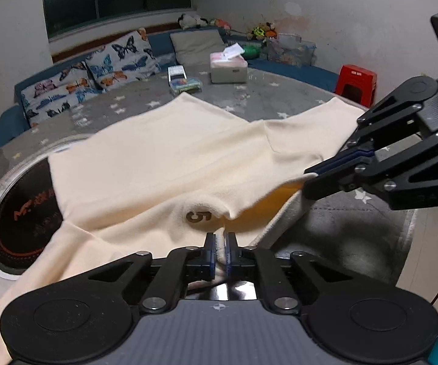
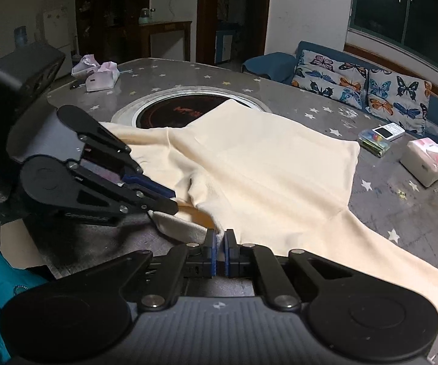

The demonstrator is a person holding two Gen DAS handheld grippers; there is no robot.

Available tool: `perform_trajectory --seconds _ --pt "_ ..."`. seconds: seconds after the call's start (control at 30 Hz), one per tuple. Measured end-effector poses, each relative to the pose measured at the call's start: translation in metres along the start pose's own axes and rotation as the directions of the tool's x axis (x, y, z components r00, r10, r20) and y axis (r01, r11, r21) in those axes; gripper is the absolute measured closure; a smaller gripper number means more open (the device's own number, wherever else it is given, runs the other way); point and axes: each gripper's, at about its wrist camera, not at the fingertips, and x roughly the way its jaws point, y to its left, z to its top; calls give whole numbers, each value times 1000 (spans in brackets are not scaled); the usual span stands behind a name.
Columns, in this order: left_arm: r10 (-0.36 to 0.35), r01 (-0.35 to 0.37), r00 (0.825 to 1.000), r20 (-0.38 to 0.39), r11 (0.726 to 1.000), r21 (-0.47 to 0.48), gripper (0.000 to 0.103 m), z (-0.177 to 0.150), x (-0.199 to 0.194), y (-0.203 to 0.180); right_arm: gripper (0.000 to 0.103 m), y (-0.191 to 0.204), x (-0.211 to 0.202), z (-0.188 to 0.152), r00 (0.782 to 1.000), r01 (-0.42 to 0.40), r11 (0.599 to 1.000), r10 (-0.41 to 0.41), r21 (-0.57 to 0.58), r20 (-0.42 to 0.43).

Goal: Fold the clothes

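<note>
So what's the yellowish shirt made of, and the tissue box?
The shirt looks like soft, matte knit cloth, maybe cotton or fleece: it drapes, wrinkles and bunches where both grippers pinch it. The tissue box seems to be white plastic or stiff card with a smooth finish; its flat sides and sharp corners suggest that.

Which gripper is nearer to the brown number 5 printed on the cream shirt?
Left. The left gripper pinches the cream shirt just below the number 5. The right gripper grips the shirt's edge farther off, to the right of the print.
</note>
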Motion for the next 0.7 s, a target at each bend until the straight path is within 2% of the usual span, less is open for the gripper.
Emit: perform_trajectory --seconds 0.17,0.3,0.4,0.53,0.7 --pt "-34 35 998 44 999 -18 98 -5 -31 -1 99 4 -4 -4 1000 -20 999 19 -48 -19" --pt "-97 98 995 22 995 -13 98 -15 -43 -3 98 8 -1 -14 994 -76 994 69 -78 -88" --pt "-112 112 993 -24 994 -4 98 -21 -39 0 94 9 -3 -15 990 -105 991 96 -85 -108" --pt "-138 138 990 2 990 -21 95 -14 -43 10 93 0 -13 -1 993 -102 992 98 -67 -62" --pt "-89 94 993 73 993 -69 95 5 -43 23 93 -8 -2 15 997 -78 996 78 -48 -8"
